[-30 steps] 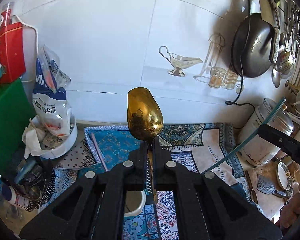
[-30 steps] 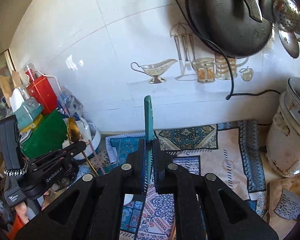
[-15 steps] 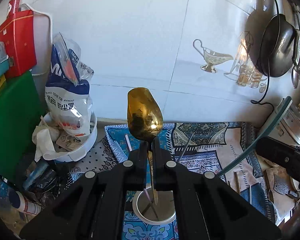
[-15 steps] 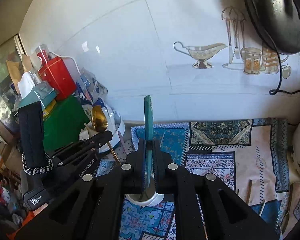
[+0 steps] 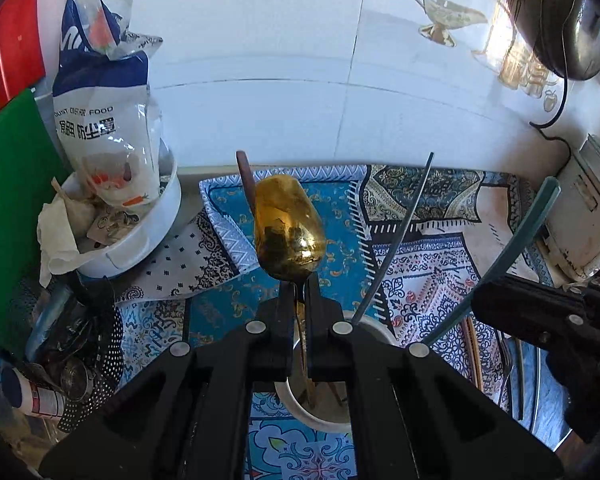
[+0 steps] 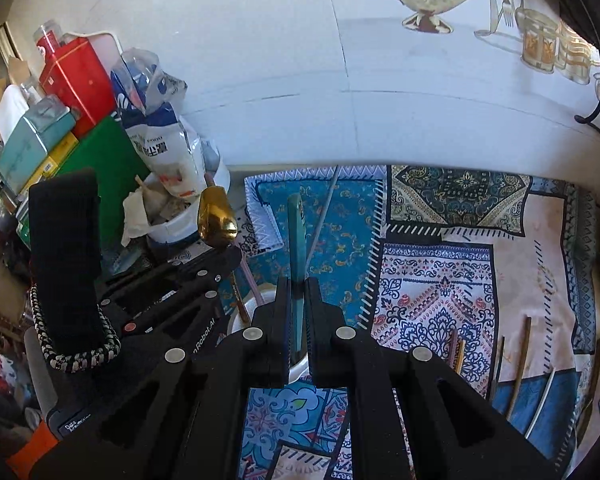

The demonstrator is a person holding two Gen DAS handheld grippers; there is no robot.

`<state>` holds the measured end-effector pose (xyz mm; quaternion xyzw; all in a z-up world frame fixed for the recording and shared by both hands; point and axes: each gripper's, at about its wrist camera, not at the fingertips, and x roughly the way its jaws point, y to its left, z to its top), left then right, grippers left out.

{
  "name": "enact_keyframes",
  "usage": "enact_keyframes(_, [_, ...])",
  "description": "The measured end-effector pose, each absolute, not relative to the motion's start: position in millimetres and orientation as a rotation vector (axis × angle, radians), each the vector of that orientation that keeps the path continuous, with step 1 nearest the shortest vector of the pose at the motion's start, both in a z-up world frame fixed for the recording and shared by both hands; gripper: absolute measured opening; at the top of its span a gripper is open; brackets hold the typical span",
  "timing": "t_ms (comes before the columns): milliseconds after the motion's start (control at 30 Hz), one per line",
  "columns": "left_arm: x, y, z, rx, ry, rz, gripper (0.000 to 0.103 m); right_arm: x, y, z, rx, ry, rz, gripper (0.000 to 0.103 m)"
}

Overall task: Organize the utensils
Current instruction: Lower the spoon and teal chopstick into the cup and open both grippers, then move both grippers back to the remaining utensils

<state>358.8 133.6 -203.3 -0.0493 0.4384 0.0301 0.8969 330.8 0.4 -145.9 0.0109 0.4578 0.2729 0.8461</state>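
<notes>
My left gripper (image 5: 298,292) is shut on a gold spoon (image 5: 288,234), bowl up, its handle reaching down into a white cup (image 5: 328,416) below. The cup holds a grey stick (image 5: 396,236) and a dark brown one (image 5: 246,178). My right gripper (image 6: 298,292) is shut on a teal-handled utensil (image 6: 296,236), held upright over the same cup (image 6: 260,300). In the right wrist view the left gripper (image 6: 224,252) with the spoon (image 6: 216,218) is just left of it. The teal handle (image 5: 512,248) shows in the left wrist view.
A patterned cloth (image 6: 440,280) covers the counter. Several loose sticks and utensils (image 6: 520,364) lie on it at the right. A white bowl with a plastic bag (image 5: 112,184) and a green board (image 5: 8,208) stand left. A white appliance (image 5: 580,216) stands right. Tiled wall behind.
Both grippers have tilted and come down toward the white cup, which now sits right under the fingers. The spoon and the teal utensil stay gripped.
</notes>
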Motion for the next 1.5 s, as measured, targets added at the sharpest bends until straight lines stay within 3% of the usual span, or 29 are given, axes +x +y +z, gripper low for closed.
enact_keyframes(400, [350.0, 132.2, -208.3, -0.102, 0.97, 0.036, 0.003, 334.2, 7.9, -155.0, -0.009, 1.011, 0.57, 0.006])
enact_keyframes(633, [339.5, 123.1, -187.1, -0.096, 0.941, 0.028, 0.006, 326.2, -2.8, -143.8, -0.017, 0.987, 0.57, 0.02])
enact_keyframes(1000, [332.1, 81.9, -147.6, -0.081, 0.862, -0.018, 0.03, 313.6, -63.4, -114.3, -0.034, 0.879, 0.476, 0.039])
enact_keyframes(1200, [334.8, 40.4, -134.0, -0.069, 0.831, -0.079, 0.045, 308.6, -115.4, -108.0, -0.031, 0.847, 0.374, 0.04])
enact_keyframes(1500, [348.1, -24.7, -149.7, -0.054, 0.88, -0.166, 0.051, 301.1, -201.1, -119.3, 0.026, 0.87, 0.216, 0.04])
